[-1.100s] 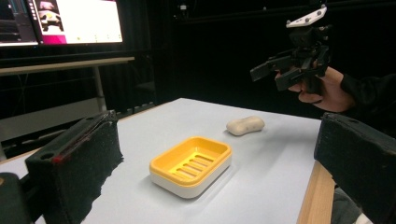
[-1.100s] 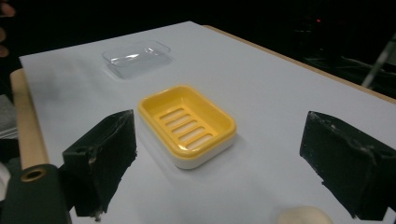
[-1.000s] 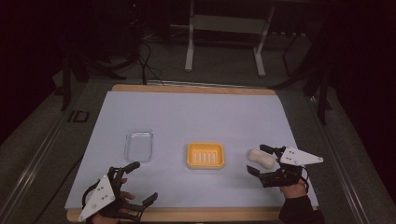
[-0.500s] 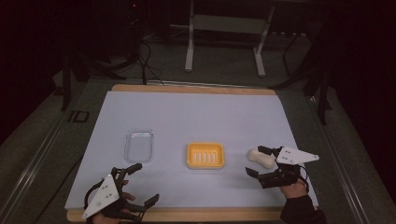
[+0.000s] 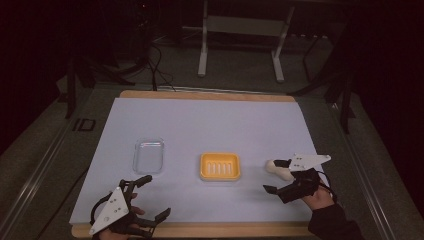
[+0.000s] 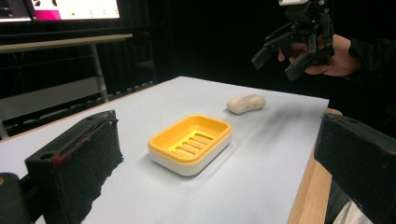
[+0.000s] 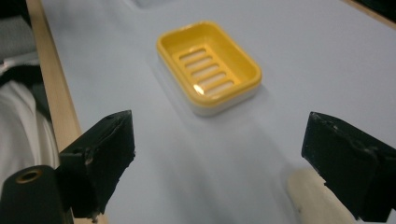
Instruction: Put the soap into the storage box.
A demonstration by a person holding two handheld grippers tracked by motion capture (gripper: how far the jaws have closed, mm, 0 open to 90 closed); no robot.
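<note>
Black hand-held gripper (image 5: 276,175) wide open, empty

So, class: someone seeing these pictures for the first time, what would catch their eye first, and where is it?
The bright yellow soap dish stands out, sitting mid-table on the pale sheet. Right of it lies a cream soap bar, with the open right gripper just beside it. A clear plastic lid lies left of the dish.
</note>
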